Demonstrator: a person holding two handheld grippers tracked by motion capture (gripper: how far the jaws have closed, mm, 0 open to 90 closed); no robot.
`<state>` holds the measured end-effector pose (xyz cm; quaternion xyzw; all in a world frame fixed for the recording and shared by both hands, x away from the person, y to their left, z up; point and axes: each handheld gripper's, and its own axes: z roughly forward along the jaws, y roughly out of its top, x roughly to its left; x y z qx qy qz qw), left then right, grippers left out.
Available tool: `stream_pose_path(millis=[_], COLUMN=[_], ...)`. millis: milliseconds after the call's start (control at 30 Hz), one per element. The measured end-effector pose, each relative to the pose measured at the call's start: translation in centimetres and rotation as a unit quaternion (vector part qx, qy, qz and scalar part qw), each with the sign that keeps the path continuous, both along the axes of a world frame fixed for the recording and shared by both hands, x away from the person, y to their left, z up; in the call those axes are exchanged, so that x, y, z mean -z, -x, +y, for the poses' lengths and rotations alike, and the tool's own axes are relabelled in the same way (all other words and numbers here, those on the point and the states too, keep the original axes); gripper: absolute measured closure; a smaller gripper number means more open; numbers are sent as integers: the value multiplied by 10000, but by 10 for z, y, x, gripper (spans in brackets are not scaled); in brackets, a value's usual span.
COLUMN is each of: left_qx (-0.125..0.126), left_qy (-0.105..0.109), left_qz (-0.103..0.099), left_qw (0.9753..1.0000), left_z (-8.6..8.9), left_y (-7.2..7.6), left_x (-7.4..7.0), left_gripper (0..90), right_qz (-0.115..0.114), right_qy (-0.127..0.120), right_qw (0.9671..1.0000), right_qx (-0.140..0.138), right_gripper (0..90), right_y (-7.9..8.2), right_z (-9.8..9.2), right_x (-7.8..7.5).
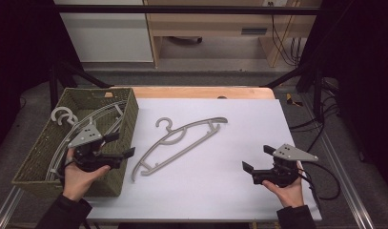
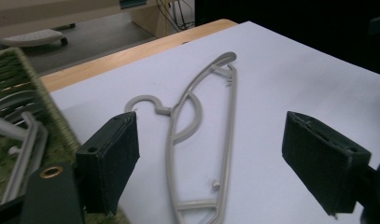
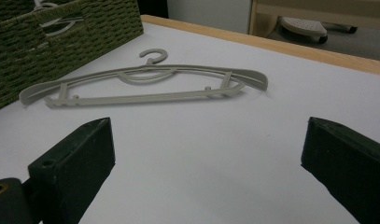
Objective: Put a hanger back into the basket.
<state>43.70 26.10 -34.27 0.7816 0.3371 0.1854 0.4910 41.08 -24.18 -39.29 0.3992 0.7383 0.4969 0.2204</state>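
Observation:
A grey plastic hanger (image 1: 179, 143) lies flat on the white table sheet (image 1: 220, 186), hook toward the far side. It shows ahead of the jaws in the left gripper view (image 2: 206, 140) and farther off in the right gripper view (image 3: 145, 86). My left gripper (image 1: 122, 144) is open and empty, held over the right rim of the green woven basket (image 1: 36, 148), just left of the hanger's lower end. My right gripper (image 1: 258, 158) is open and empty, low over the sheet near the front right, well apart from the hanger. More grey hangers (image 1: 63, 116) lie in the basket.
The basket (image 3: 61, 42) stands at the table's left edge. A wooden table edge (image 1: 201, 92) runs along the far side. Black frame bars and cables (image 1: 325, 124) stand to the right. Wooden furniture (image 1: 220, 24) is beyond the table.

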Motion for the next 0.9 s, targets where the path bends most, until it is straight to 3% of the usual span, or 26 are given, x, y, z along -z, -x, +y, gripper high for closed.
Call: stream_pose_path(millis=[333, 433, 667, 900], left_qx=[495, 545, 480, 154], left_qy=[-289, -344, -537, -706], left_qz=[32, 90, 377, 531], left_qw=[9983, 9979, 9967, 9960], left_z=[-55, -67, -85, -96], left_y=[-14, -21, -44, -68], left_x=[-6, -4, 10, 32], left_gripper=[186, 186, 193, 264], right_qz=[-7, -1, 18, 25], right_qy=[-10, -42, 27, 14], right_qw=[10000, 10000, 10000, 10000], right_qx=[-25, -47, -76, -89], right_gripper=[33, 34, 36, 38], right_y=[2, 2, 1, 1], right_z=[0, 1, 1, 1], right_x=[-1, -1, 1, 1])
